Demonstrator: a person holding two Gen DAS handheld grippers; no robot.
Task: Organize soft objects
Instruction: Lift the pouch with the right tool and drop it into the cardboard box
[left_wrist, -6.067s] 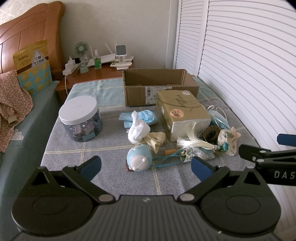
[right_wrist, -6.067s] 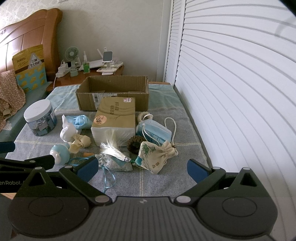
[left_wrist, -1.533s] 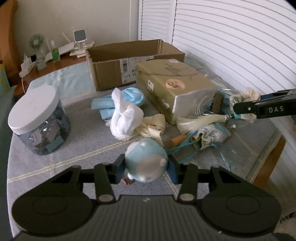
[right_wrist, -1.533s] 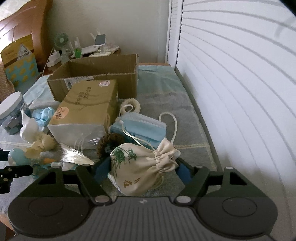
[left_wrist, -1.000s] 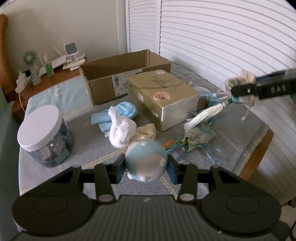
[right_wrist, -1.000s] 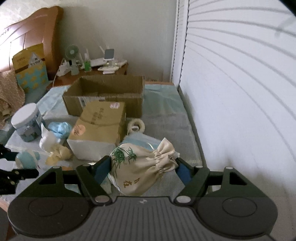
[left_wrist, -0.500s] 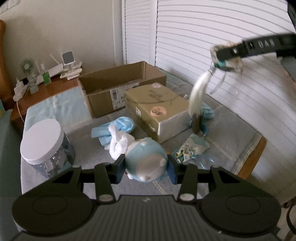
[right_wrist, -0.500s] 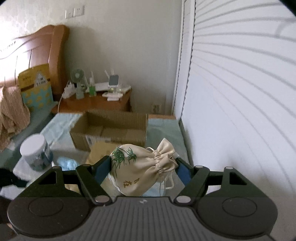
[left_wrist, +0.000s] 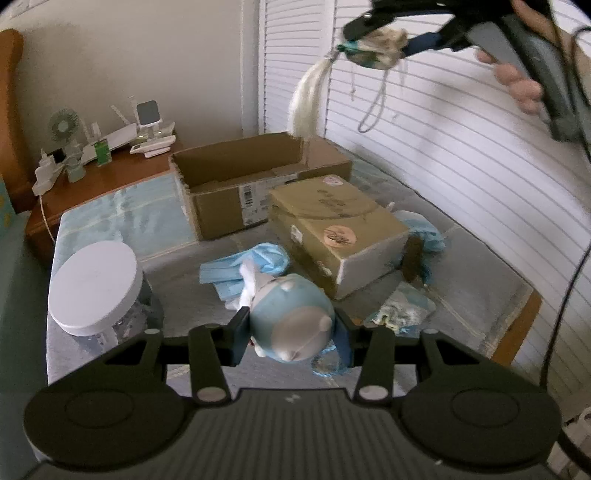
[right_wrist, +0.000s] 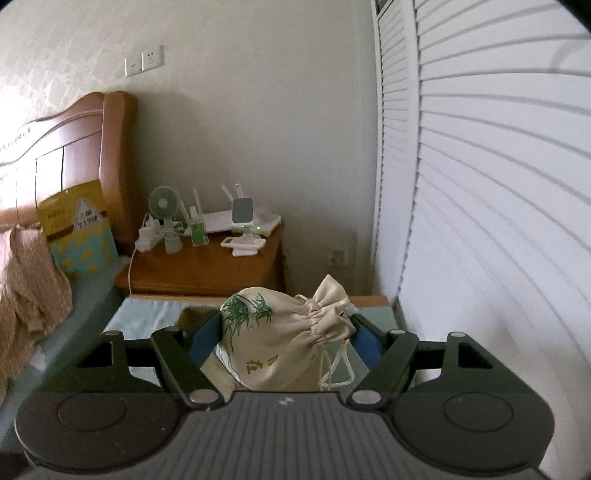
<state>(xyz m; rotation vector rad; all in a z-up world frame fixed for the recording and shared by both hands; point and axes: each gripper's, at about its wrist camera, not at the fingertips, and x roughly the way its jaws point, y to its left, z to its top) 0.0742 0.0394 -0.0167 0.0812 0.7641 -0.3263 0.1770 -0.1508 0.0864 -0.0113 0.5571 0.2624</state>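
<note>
The left tool (left_wrist: 291, 328) pinches a blue plush toy (left_wrist: 293, 319), the right tool (right_wrist: 286, 332) a drawstring pouch (right_wrist: 284, 339) (tassel dangling).

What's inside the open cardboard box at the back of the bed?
In the left wrist view the cardboard box shows only bare inner walls and a strip of floor; nothing is visible inside. Its front wall hides the near part of the floor, so something low could lie there.

The open cardboard box (left_wrist: 255, 184) at the table's far edge is clear from above. A tan package (left_wrist: 336, 229) crowds its near side; a white-lidded jar (left_wrist: 94, 282) blocks the left edge, masks (left_wrist: 251, 264) between.
</note>
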